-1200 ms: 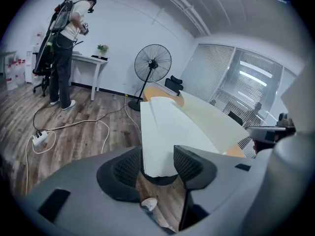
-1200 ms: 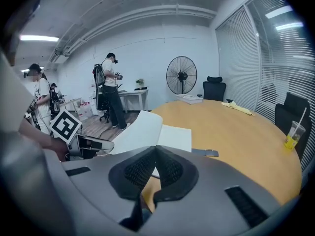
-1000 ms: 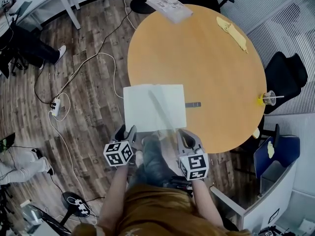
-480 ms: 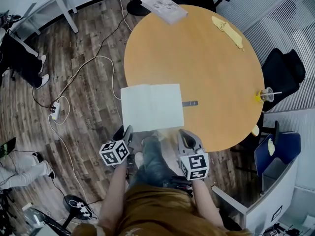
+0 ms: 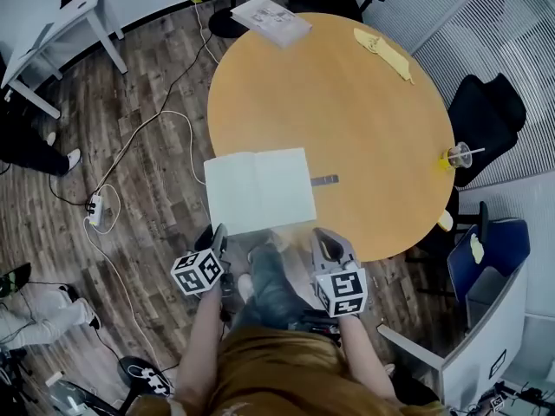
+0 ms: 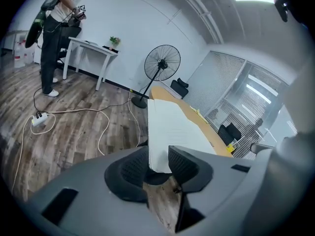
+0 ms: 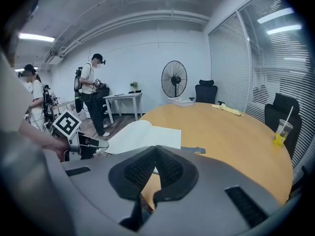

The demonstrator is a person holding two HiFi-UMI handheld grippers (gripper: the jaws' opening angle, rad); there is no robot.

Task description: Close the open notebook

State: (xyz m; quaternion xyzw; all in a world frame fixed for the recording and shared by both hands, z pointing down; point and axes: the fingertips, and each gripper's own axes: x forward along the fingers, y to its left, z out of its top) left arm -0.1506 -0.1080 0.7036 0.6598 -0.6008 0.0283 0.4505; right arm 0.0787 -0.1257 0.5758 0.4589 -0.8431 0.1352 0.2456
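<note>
Notebook (image 5: 260, 189) lies open and flat, pages up, centre-left of the head view, at the lower-left rim of the round surface (image 5: 373, 102). Its left page hangs past the rim over the floor. My read: that overhang is why your left gripper (image 5: 217, 234) comes in from the lower left, since the free corner can be pinched without digging at the wood. In the left gripper view the near corner of that page stands between the fingers (image 6: 184, 163), which are closing. A gap shows beside the paper, so it is not clamped yet. Your right gripper (image 5: 325, 237) sits lower centre, just short of the notebook's near edge, fingers together with nothing between them. I judge it is parked clear of the page's swing, ready to steady the right half. Hard to tell: whether the left fingers will catch one sheet or the whole left half with its cover, because the page edge reads as a single white sheet in both views. Your knees and forearms hide the underside of the overhang in the head view. The left gripper's own body cuts off the lower part of the corner in its view. The small grey item (image 5: 325, 179), just right of the notebook and apart from it, is too small to identify.
</note>
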